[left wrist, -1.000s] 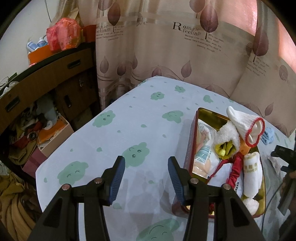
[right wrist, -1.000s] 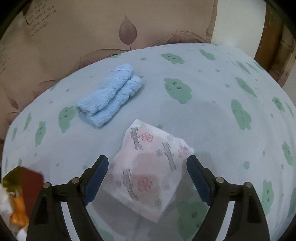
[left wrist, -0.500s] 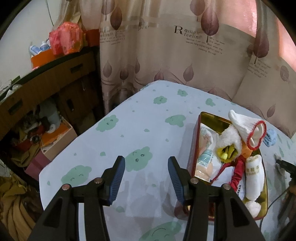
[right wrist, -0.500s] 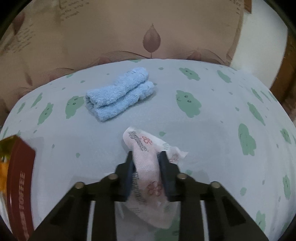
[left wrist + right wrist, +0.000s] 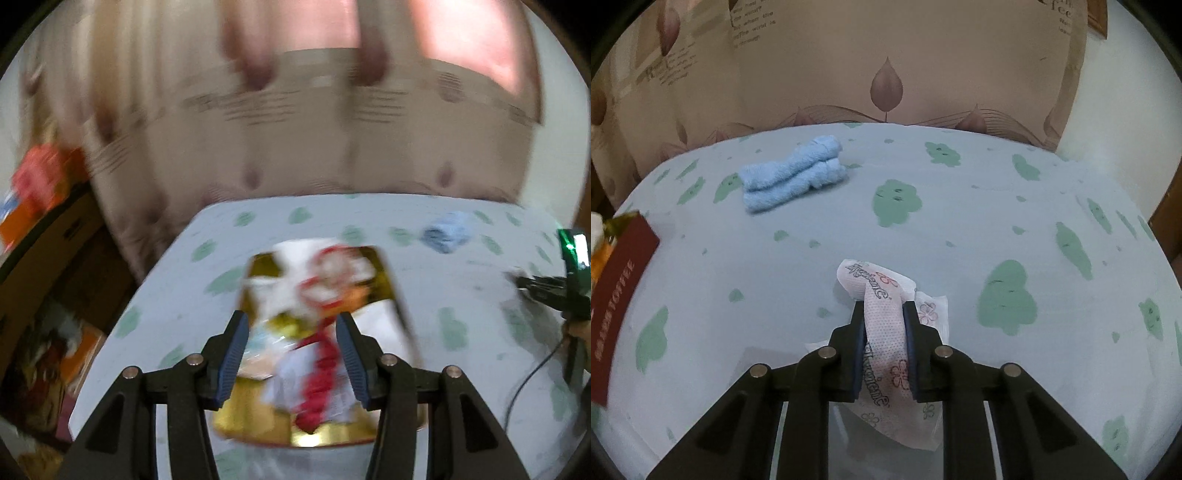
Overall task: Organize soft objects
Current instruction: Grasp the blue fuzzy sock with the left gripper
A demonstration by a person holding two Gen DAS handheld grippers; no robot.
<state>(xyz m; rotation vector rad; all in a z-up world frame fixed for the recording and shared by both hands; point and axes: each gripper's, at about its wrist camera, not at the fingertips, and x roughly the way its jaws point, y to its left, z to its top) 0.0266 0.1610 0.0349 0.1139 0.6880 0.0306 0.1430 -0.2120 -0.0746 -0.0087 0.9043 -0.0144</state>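
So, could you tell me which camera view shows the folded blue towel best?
The right wrist view: the blue towel lies sharp and unobstructed on the tablecloth, beyond the right gripper. In the left wrist view it is only a small, motion-blurred blue patch beyond the tin.

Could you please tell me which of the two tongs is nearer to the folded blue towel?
Right, I think. The right tongs grip a white packet with the blue towel just beyond; the left tongs hover over the tin, further off.
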